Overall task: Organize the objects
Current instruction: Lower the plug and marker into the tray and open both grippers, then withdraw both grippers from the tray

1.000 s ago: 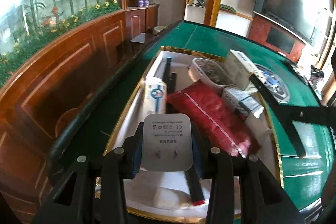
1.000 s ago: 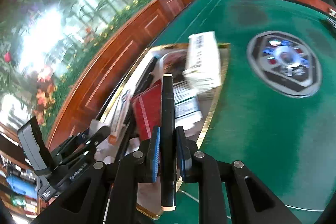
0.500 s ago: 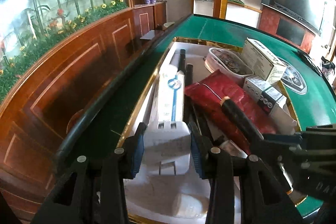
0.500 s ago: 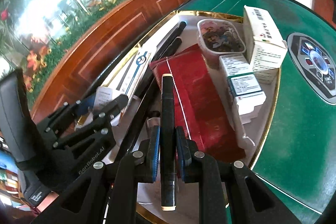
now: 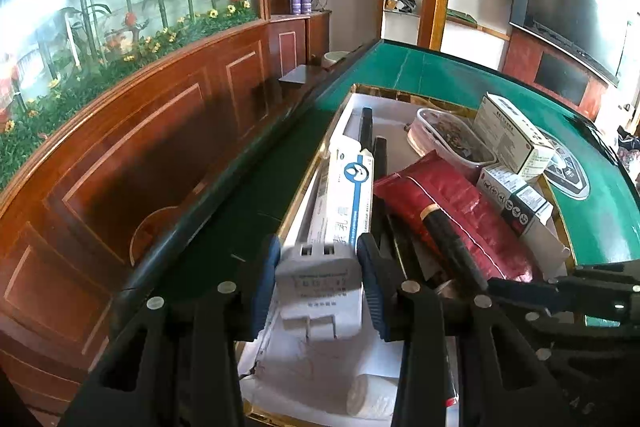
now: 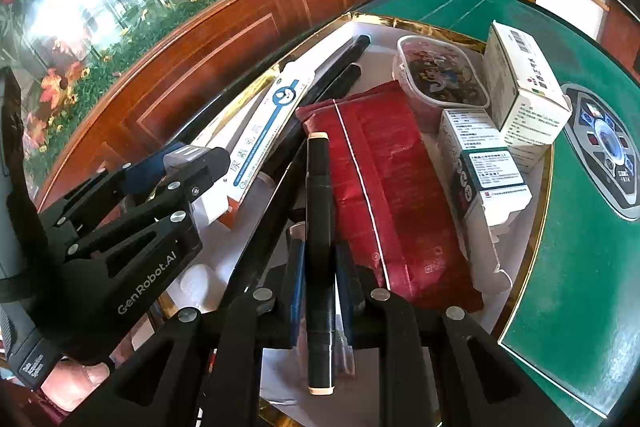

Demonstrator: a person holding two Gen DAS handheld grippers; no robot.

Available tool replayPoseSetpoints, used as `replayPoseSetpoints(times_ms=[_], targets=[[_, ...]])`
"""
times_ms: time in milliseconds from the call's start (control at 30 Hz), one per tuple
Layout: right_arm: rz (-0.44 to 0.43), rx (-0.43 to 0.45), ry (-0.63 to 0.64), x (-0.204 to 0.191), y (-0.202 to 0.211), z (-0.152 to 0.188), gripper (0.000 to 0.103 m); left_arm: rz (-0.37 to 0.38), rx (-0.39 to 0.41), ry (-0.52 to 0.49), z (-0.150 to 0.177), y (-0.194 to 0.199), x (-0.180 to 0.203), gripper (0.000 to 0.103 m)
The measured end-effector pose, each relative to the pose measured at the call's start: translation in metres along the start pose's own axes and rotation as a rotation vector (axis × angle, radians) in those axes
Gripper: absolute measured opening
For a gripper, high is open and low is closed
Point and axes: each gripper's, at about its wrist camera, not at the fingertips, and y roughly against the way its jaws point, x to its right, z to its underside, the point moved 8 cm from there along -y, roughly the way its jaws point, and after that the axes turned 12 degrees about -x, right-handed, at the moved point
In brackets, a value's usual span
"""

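- Claws both carry a load: the left claw (image 5: 320,291) clamps a white charger plug (image 5: 318,283) by its flat sides, and the right claw (image 6: 318,291) pinches a black marker (image 6: 319,227) narrowly around its barrel.
- Marker lies along the line of the right claw's fingers, cream tip pointing to 12 o'clock, probably so it can go down lengthways into the tray (image 6: 536,203) beside the other dark pens (image 6: 352,55).
- Plug hangs over the tray's near end, just short of the long white-and-blue tube box (image 5: 352,195); the side grip seems meant to keep its prongs clear for a flat drop.
- Tray sits on the green table (image 6: 568,287), with a red pouch (image 6: 384,187) at its middle, stacked small boxes (image 6: 480,163) at 3 o'clock, and a clear lidded tub (image 6: 440,75) at 1 o'clock.
- Hidden: the tray floor under the marker is covered by claw and pouch, so I cannot tell how much room remains.
- Print on the plug and boxes is too small to read.
- Cut off: part of a hand (image 6: 76,383) shows at 7 o'clock in the right wrist view.
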Motion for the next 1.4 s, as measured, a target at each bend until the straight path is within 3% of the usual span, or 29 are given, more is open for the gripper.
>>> replayPoseSetpoints(times_ms=[267, 433, 700, 1133, 1400], targets=[[-0.005, -0.008, 0.01, -0.005, -0.001, 0.004, 0.02, 0.004, 0.021, 0.017, -0.001, 0.009, -0.006, 0.04], [-0.004, 0.016, 0.011, -0.006, 0.006, 0.004, 0.043, 0.002, 0.03, 0.021, -0.001, 0.015, -0.008, 0.044], [-0.01, 0.063, 0.009, -0.007, 0.027, 0.007, 0.053, -0.01, 0.051, 0.012, 0.0, 0.027, -0.004, 0.048], [0.037, 0.162, -0.033, 0.017, 0.063, 0.017, 0.077, -0.038, 0.078, -0.019, 0.002, 0.045, 0.014, 0.074], [0.069, 0.196, -0.056, 0.037, 0.077, 0.027, 0.082, -0.053, 0.091, -0.055, 0.001, 0.054, 0.032, 0.083]])
